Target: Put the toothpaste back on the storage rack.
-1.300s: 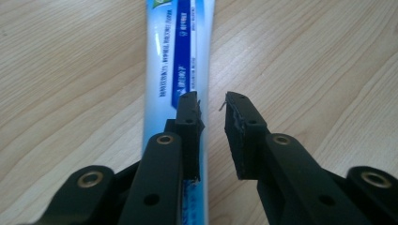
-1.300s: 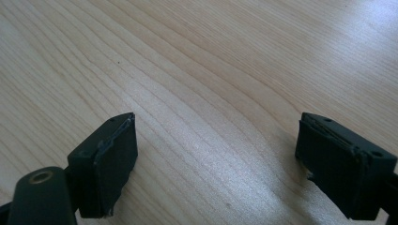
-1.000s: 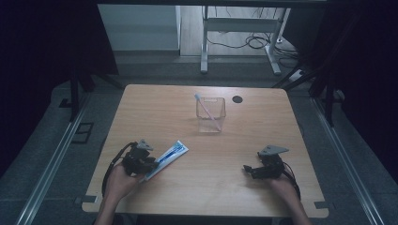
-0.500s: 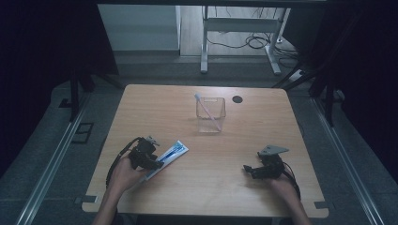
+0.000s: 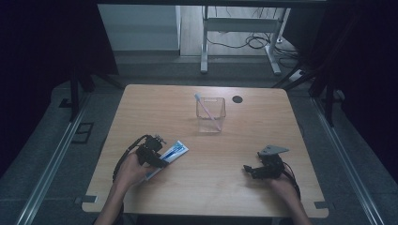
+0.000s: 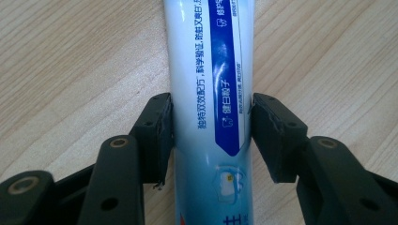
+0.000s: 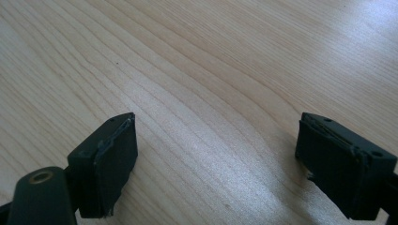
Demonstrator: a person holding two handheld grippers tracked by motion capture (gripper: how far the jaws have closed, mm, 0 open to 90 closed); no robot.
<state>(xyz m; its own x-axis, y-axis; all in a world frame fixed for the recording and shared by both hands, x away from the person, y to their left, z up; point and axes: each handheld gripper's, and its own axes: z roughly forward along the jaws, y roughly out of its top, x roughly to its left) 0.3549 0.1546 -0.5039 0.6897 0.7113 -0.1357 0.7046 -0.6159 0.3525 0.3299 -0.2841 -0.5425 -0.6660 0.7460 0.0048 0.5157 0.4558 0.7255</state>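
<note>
A white and blue toothpaste tube (image 5: 175, 150) lies flat on the wooden table (image 5: 263, 126) at the front left. My left gripper (image 5: 156, 156) has come over its near half. In the left gripper view the tube (image 6: 211, 70) runs between the two pads (image 6: 162, 136), which sit right at its edges without squeezing it. These jaws have just been opening. My right gripper (image 5: 248, 170) rests low at the front right, open, with bare wood between its pads (image 7: 112, 159).
A clear square cup (image 5: 210, 116) stands at the table's middle back with a toothbrush (image 5: 203, 105) leaning in it. A small black round disc (image 5: 238, 99) lies behind it to the right. Cables and metal legs are on the floor beyond.
My left gripper has slid to the right along the table and now straddles the tube, with its jaws spread wider. The right gripper has kept still.
</note>
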